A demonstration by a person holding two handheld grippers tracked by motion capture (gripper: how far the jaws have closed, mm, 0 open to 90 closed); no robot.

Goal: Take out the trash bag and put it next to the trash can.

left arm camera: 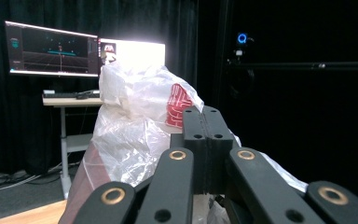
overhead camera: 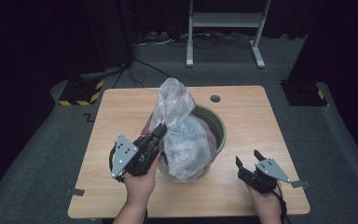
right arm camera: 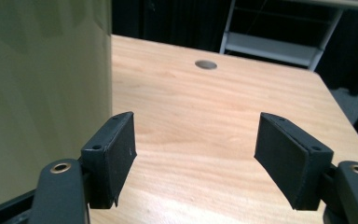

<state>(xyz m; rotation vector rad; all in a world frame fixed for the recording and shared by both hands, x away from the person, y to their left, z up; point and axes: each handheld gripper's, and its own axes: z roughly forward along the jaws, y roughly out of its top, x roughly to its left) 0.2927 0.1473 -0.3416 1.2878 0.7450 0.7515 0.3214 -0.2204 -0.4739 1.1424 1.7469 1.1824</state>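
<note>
Left gripper [overhead camera: 161, 129] clamping one plastic bag [overhead camera: 182, 135], one green bin [overhead camera: 216, 126], right gripper [overhead camera: 248, 158] agape.

Crumpled clear plastic bag [overhead camera: 179, 133] stands in green bin [overhead camera: 218, 126].

Dim room, the table [overhead camera: 242, 107] evenly lit from above. Beyond the left gripper [left arm camera: 204, 122], a monitor [left arm camera: 133, 52] glares white, blown out. Nearest the right gripper [right arm camera: 193, 158], the green bin [right arm camera: 42, 93] looks soft, perhaps unfocused.
</note>
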